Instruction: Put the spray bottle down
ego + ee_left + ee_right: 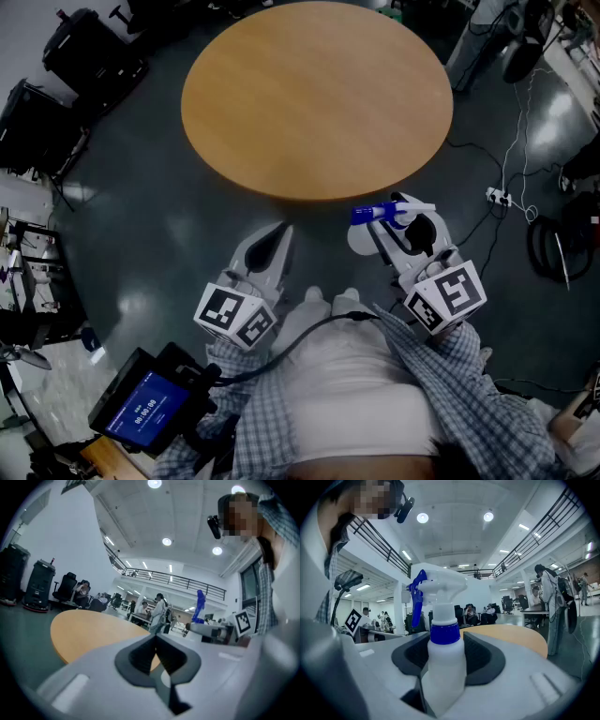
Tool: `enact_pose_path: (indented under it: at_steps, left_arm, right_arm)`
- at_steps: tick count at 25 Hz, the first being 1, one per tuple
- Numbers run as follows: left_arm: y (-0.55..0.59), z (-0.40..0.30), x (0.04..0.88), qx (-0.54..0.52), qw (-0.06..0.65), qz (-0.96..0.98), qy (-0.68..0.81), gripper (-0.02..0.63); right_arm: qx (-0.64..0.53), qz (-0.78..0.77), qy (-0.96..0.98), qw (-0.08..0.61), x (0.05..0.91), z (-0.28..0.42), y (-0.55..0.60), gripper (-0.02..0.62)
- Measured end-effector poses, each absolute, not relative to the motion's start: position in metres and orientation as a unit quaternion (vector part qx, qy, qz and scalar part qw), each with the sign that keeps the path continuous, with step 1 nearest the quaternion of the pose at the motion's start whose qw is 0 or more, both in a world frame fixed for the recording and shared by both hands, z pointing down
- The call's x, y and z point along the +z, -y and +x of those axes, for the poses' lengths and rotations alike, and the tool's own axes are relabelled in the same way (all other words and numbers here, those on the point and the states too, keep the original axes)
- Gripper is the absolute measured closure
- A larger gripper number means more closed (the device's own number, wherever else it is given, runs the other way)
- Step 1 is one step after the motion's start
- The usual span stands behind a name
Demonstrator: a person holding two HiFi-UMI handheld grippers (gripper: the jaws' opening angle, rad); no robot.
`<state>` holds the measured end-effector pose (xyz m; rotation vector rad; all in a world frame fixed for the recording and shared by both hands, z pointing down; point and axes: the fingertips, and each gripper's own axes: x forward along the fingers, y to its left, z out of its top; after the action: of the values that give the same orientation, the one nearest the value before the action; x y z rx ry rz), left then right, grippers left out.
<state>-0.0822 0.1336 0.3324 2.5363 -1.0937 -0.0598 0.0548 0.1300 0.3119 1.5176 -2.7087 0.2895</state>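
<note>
We stand just short of the round wooden surface (319,94), and the spray bottle (444,667) is up in the air, not down on it. Our right hand-held gripper (401,228) has it clamped. In the right gripper view the two dark pads press on the white body from either side, just under the blue collar (445,633). The bottle stands upright, its white spray head on top and the blue trigger (416,599) hanging down at the left of the neck.

From the head view, the bottle hangs just off the near rim of the surface, over the grey floor (141,216). Its trigger points across towards our left hand-held gripper (156,638).

That left one carries nothing. Its jaws are brought together with the tips meeting, and the tan top of the surface lies beyond them. It sits beside the right one, apart from it and also near the rim.

Now for writing. The bottle's body looks plain white to us in both views. The clearest print is the black-and-white square patterns on the left marker cube (234,317) and the right marker cube (447,295). Down at lower left a small screen (150,408) glows blue with a row of white digits, too small for us to read. A power strip (497,195) lies on the floor right of the surface.
</note>
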Motion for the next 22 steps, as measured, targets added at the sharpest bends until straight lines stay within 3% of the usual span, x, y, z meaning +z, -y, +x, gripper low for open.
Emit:
enact_pose_path:
  at_steps: [22]
  left_arm:
    - [-0.129, -0.064, 0.331, -0.014, 0.188, 0.899, 0.395, 0.607]
  right_arm:
    - [0.1, 0.483, 0.87, 0.012, 0.312, 0.077, -0.121, 0.394]
